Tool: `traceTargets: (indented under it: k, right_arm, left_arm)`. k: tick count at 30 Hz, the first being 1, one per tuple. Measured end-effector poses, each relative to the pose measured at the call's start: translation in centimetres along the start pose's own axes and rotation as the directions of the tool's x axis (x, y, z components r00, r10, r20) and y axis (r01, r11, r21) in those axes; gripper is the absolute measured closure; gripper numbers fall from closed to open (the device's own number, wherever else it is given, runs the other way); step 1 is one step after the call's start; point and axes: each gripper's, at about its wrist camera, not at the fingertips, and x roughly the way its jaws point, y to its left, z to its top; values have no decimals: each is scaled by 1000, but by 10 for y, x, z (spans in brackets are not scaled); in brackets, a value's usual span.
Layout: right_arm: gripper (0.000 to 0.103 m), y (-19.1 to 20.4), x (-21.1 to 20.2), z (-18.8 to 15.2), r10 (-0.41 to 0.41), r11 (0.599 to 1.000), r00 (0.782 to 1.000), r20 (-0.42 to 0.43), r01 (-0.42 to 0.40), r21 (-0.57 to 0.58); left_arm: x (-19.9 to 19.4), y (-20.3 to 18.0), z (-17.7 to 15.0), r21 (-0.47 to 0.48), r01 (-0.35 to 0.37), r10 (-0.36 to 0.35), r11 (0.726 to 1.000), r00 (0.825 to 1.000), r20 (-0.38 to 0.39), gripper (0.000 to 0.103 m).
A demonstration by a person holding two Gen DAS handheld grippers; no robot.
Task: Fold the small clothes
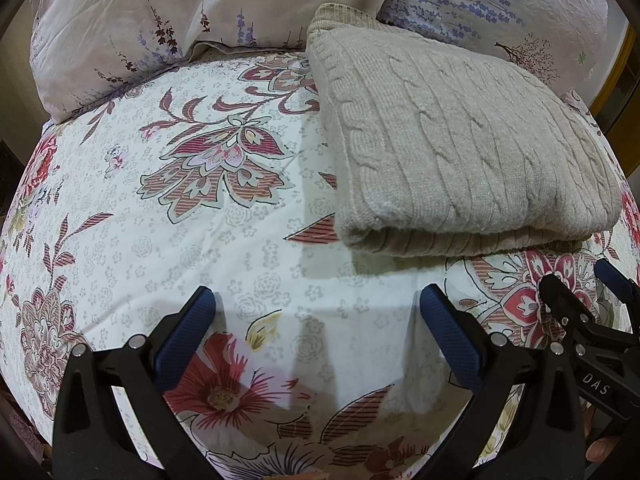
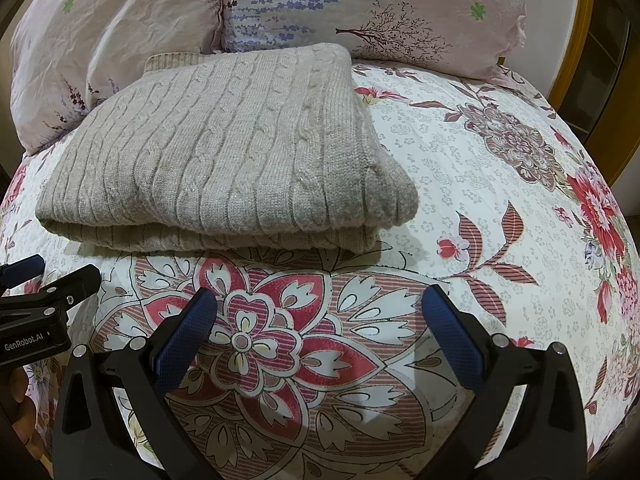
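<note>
A beige cable-knit sweater [image 1: 460, 148] lies folded in a thick rectangle on the floral bed sheet [image 1: 224, 208], its folded edge facing me. It also shows in the right wrist view [image 2: 224, 160]. My left gripper [image 1: 318, 300] is open and empty, hovering over the sheet in front of and left of the sweater. My right gripper [image 2: 320, 300] is open and empty, over the sheet in front of the sweater's near edge. Each gripper shows at the edge of the other's view: the right gripper [image 1: 588, 284] and the left gripper [image 2: 52, 272].
Two floral pillows [image 1: 192, 12] [image 2: 360, 4] lie behind the sweater at the head of the bed. A wooden frame [image 2: 576, 40] stands at the far right. The sheet [image 2: 500, 184] stretches right of the sweater.
</note>
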Motion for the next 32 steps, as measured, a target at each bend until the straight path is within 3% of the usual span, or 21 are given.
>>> traceTargets:
  k: [32]
  right_arm:
    - [1, 0, 0, 1, 0, 1000, 1000, 0, 0, 1]
  left_arm:
    - [-1, -1, -1, 3, -1, 1, 1000, 1000, 14, 2]
